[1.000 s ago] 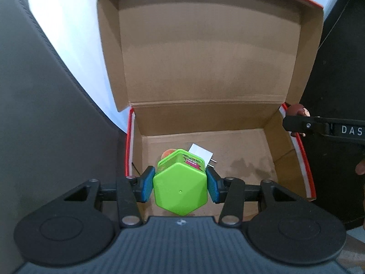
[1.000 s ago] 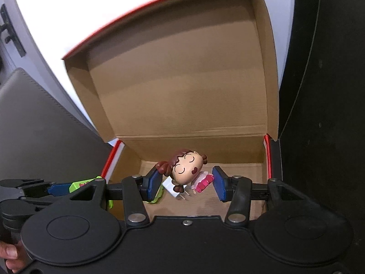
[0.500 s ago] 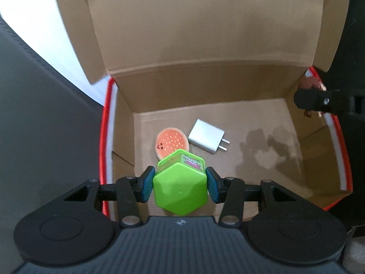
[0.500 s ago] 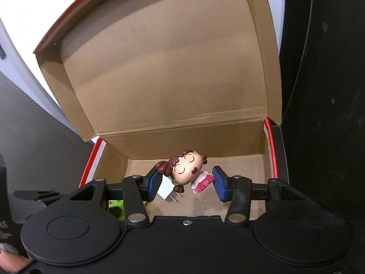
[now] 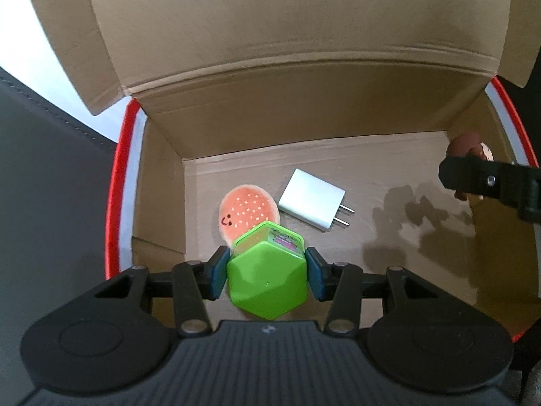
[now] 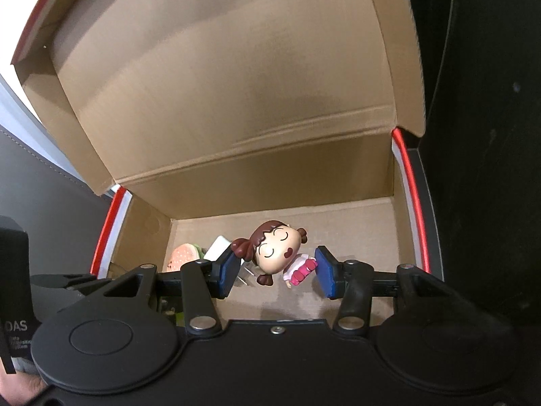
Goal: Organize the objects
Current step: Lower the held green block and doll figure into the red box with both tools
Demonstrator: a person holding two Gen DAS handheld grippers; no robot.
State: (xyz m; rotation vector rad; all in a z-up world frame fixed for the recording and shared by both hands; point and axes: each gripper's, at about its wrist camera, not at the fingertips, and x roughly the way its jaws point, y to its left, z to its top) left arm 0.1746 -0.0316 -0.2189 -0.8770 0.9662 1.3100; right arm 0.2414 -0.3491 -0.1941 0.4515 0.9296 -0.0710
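Now you're clamping the green jar (image 5: pixel 267 282) in the left gripper (image 5: pixel 267 272) and the doll (image 6: pixel 275 253) in the right gripper (image 6: pixel 275 270), both hanging over the box (image 5: pixel 338 128), lower centre of frame.

Each claw is matte black plastic: two round discs flank a ribbed centre plate, silver screws pin the slanted linkage bars, and blue pads (image 5: pixel 219 272) face the fingertips. White lettering marks the left claw's housing (image 6: pixel 13 270).
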